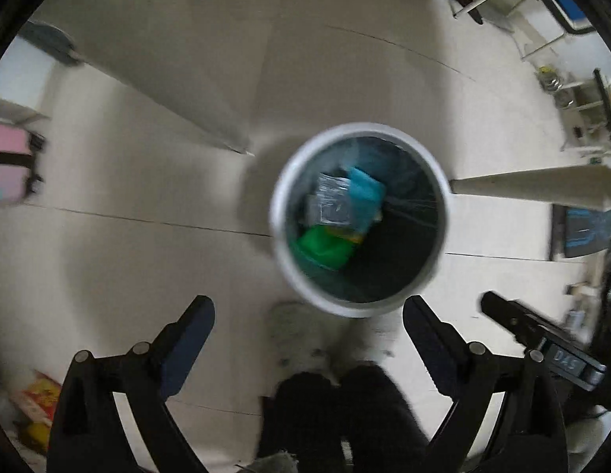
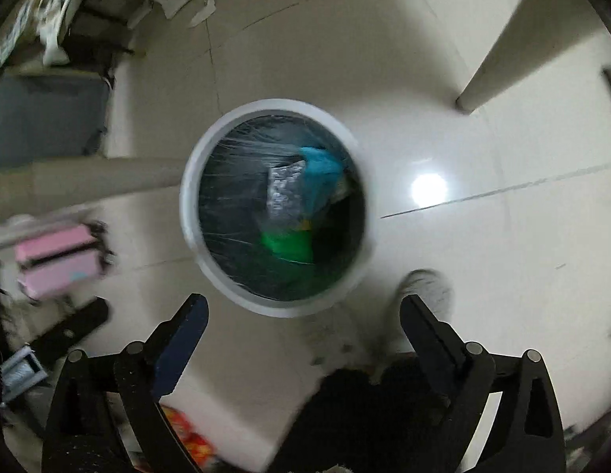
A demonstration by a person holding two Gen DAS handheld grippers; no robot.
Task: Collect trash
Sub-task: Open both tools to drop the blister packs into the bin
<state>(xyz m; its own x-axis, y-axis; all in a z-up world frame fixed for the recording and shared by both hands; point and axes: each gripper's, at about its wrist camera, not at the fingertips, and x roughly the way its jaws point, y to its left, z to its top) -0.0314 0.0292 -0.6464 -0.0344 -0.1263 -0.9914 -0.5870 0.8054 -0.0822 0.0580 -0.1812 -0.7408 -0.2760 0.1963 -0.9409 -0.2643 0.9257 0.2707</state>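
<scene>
Standing on pale tiled floor (image 1: 147, 181): white trash bin (image 1: 358, 307).

left wrist: looks straight down, high above pale tiled floor (image 1: 147, 181) | right wrist: also straight down, similar height | shared: round white bin with black liner (image 1: 279, 213) (image 2: 187, 205) just ahead of each tool, pink case (image 1: 7, 165) (image 2: 56, 260) to left

Both views look straight down at the white bin (image 1: 358, 307), whose mouth is open from above; wrappers (image 1: 337, 205) cover only part of its bottom. Bare floor (image 1: 147, 181) lies far and left of it. A table leg (image 1: 534, 189) stands just right of the rim, and shoes (image 1: 301, 339) crowd its near side.
</scene>
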